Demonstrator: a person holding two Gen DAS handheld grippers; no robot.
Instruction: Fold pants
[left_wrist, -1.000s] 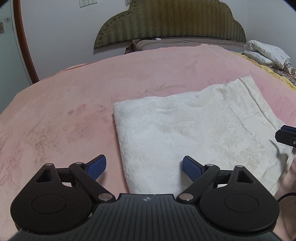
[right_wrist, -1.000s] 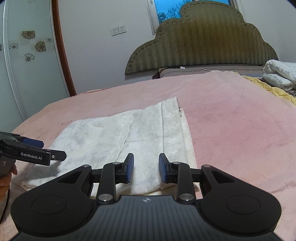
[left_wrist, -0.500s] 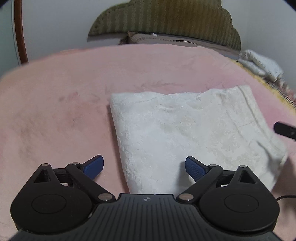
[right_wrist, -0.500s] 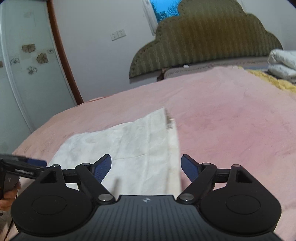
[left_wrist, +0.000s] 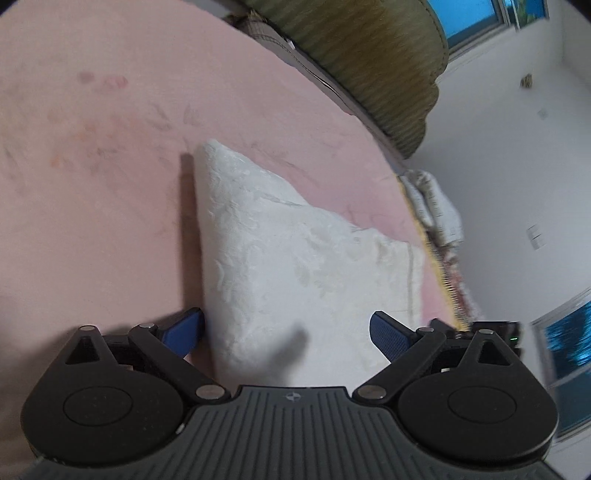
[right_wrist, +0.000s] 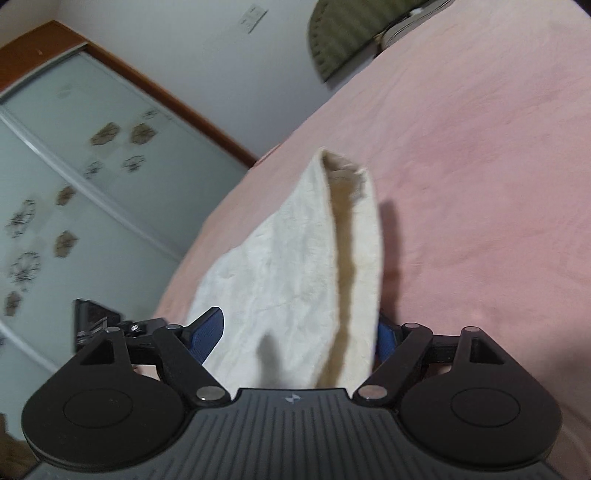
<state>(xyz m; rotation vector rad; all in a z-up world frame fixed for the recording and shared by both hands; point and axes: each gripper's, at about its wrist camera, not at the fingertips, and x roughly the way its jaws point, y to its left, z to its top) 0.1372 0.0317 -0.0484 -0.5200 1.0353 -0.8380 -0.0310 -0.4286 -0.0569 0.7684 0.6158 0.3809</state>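
Note:
The cream patterned pants (left_wrist: 295, 258) lie folded into a rectangle on the pink bedspread (left_wrist: 92, 184). My left gripper (left_wrist: 286, 325) is open and low over their near left corner, its left pad (left_wrist: 186, 330) right beside the folded edge. My right gripper (right_wrist: 298, 321) is also open and straddles the near right end of the pants (right_wrist: 295, 266), where the stacked waistband layers show. Its right pad (right_wrist: 384, 338) is partly hidden behind that edge. Neither pair of pads presses the cloth. Each gripper's black body shows at the edge of the other view.
A green padded headboard (left_wrist: 369, 55) stands at the far end of the bed. Folded white bedding (left_wrist: 432, 206) lies at the bed's far right side. A frosted sliding door with flower prints (right_wrist: 74, 184) stands to the left. Pink bedspread (right_wrist: 480, 184) surrounds the pants.
Both grippers have rolled and dropped closer to the near edge of the pants, one at each end. The right gripper's jaws went from narrow to wide. The pants have not moved.

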